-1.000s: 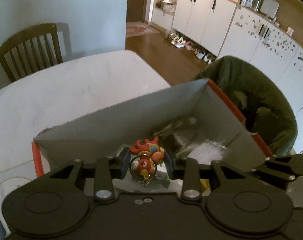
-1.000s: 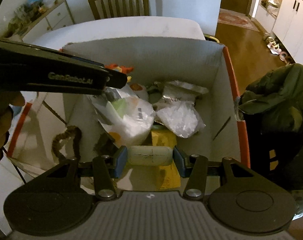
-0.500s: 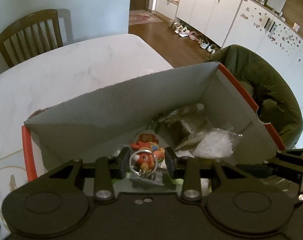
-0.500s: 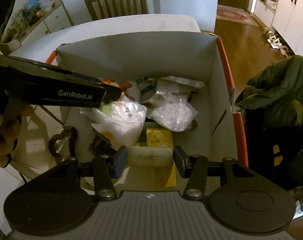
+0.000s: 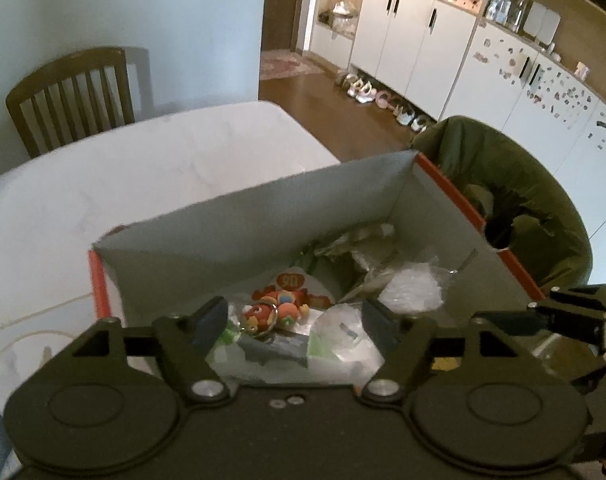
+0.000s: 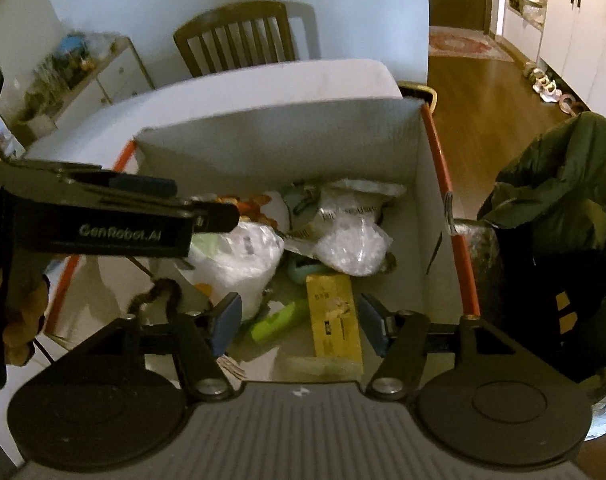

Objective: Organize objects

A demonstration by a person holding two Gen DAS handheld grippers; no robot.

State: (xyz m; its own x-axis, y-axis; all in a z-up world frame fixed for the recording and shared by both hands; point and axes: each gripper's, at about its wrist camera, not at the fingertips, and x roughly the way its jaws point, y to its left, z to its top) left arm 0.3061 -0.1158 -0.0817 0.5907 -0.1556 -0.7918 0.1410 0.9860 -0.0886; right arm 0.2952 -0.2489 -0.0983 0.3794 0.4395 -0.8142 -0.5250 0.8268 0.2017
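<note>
Both claws released: left gripper (image 5: 295, 314) above orange toy (image 5: 277, 310), right gripper (image 6: 299, 320) empty over box (image 6: 279, 140). Advice: lift both straight toward 6 o'clock, clear of the walls

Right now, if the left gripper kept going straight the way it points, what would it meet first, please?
Probably the orange toy keychain, lying on the plastic bags in the box, between the open left gripper fingers; depth is unclear.

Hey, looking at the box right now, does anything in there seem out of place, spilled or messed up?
Nothing looks spilled or damaged. The cardboard box holds a loose jumble: an orange toy keychain lying on plastic bags, and a yellow carton beside a green tube. Both grippers hang open above it.
</note>
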